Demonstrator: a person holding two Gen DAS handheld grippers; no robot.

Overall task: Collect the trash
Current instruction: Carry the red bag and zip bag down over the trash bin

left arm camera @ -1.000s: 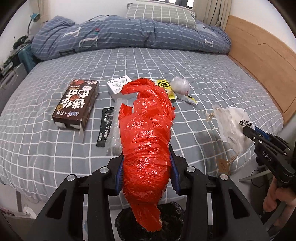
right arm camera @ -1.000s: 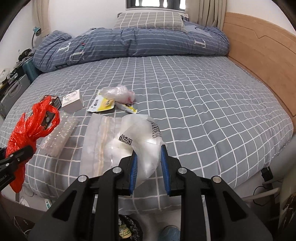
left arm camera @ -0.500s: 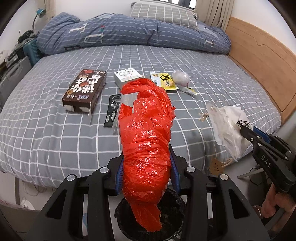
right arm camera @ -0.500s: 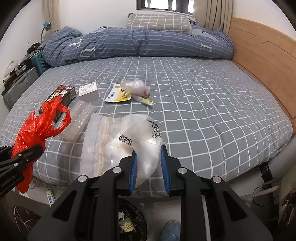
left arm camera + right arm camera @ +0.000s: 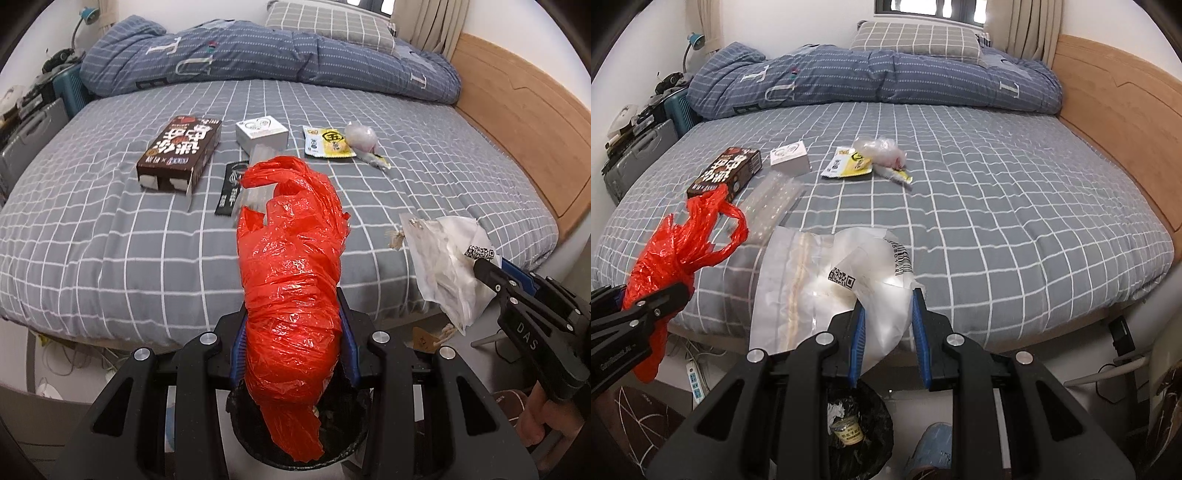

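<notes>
Red bag [image 5: 291, 280], clear bag [image 5: 827, 291], both gripped

My left gripper [image 5: 291, 347] is clamped tight, angled downward; my right gripper [image 5: 886, 328], beside it, likewise grips.

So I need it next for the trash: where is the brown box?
The brown box lies on the bed's left part, beside the small white box.

Left gripper [image 5: 291, 339] clamps red bag [image 5: 291, 266] above bin [image 5: 255, 443].
</notes>
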